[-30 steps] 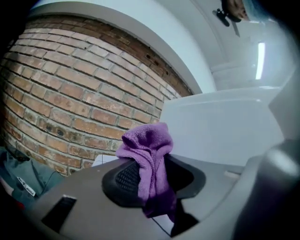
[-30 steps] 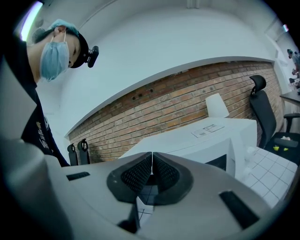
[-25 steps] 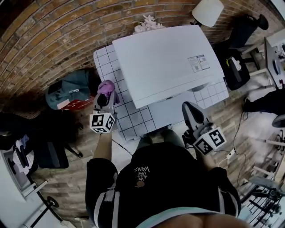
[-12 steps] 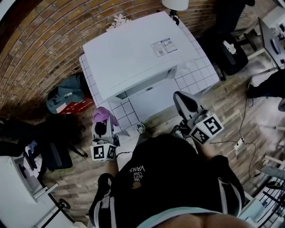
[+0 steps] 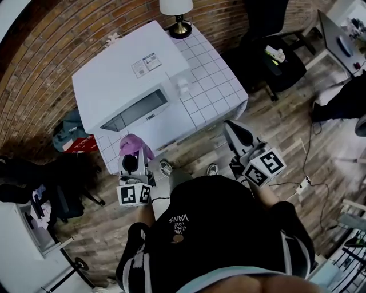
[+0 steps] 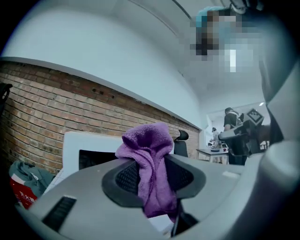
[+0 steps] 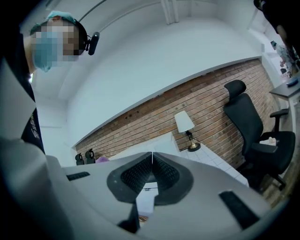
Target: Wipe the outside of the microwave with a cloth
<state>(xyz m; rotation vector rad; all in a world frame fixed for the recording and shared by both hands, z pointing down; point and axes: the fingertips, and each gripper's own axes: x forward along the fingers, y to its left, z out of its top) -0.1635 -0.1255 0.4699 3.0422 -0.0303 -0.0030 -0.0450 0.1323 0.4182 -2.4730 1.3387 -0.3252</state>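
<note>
Now, in the head view, the person has stepped back from the white microwave (image 5: 123, 86), which sits on the tiled table (image 5: 220, 86) with a lamp (image 5: 176, 10) behind it. A second ago the left gripper (image 5: 131, 163) had the purple cloth (image 5: 134, 146) up by the oven's left side. Now both are held back in front of the table, apart from the casing, with the door face turned toward them. I'd guess that side is finished and the front comes next. The right gripper (image 5: 235, 133) hangs off the table's front corner, touching nothing.

Left gripper view: the jaws pinch the cloth, its bunched end standing up between the pads, with the microwave's dark window behind.

Right gripper view: the pads are pressed together with nothing between them. The lamp and a black office chair (image 7: 253, 131) lie beyond.
</note>
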